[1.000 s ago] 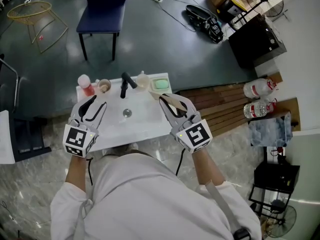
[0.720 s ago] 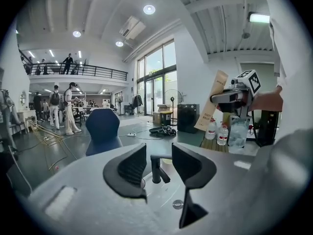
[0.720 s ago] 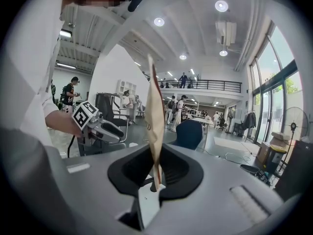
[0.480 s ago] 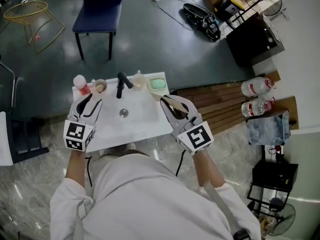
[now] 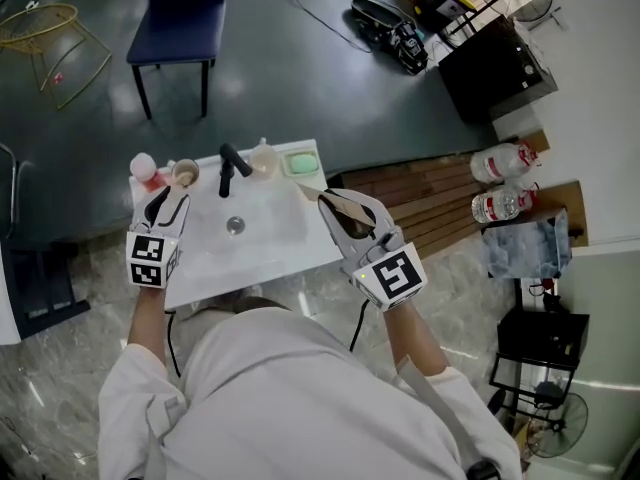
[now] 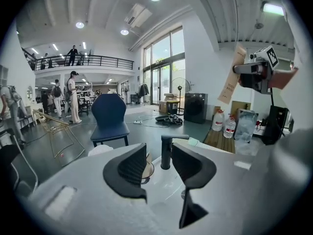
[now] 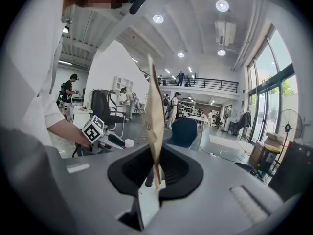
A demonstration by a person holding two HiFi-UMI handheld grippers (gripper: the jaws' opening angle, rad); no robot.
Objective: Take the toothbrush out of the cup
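Jaws apart and empty, the left gripper (image 5: 168, 200) had dipped closer to the cup (image 5: 184, 173) beside the faucet (image 5: 230, 164), so the grab looked near, while the right gripper (image 7: 155, 173) stayed clamped on a tan card (image 7: 154, 106).

Cup (image 5: 184, 173) sits crowded between pink bottle (image 5: 145, 170) and black faucet (image 5: 230, 166); above it seems open.

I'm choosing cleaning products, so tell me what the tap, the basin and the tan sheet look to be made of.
The tap is likely metal with a matte black coating, as it shows no shine. The basin is probably glazed ceramic or something similar, being white, smooth and faintly glossy. The tan sheet looks like kraft paper or thin card: brown, dull and very thin seen edge-on.
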